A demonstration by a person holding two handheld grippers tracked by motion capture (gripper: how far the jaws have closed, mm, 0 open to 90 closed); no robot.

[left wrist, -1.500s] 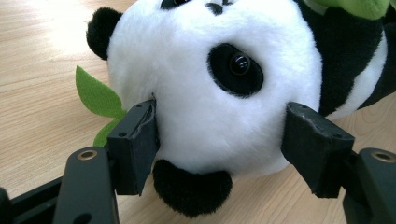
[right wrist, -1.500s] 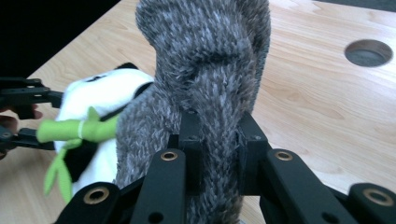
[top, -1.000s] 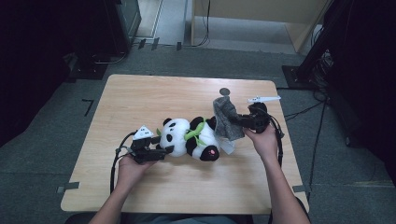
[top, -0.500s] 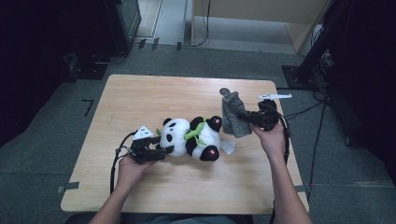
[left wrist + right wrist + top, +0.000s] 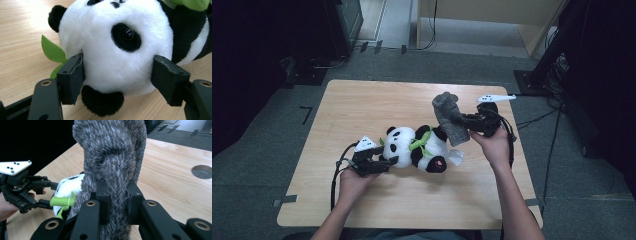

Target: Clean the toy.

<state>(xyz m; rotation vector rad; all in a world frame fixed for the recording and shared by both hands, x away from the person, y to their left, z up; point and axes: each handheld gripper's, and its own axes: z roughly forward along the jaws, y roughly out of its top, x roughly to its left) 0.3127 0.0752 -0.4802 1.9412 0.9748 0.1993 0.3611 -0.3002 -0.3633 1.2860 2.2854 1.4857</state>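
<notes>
Lifted higher since the earlier frame, the right tool (image 5: 117, 195) stays clamped on the soft, light grey fuzzy sock (image 5: 451, 117), best pinched mid-fabric, while the left tool (image 5: 120, 82) pinches the plush panda's (image 5: 417, 147) squashy head on the desk (image 5: 362, 105).

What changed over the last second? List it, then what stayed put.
The right gripper, shut on the grey fuzzy cloth, has lifted it up and away from the panda's feet; the cloth now stands clear above the toy. Nothing was newly taken or released. Unchanged: the left gripper clamped on the panda's head, the panda lying on the table.
</notes>
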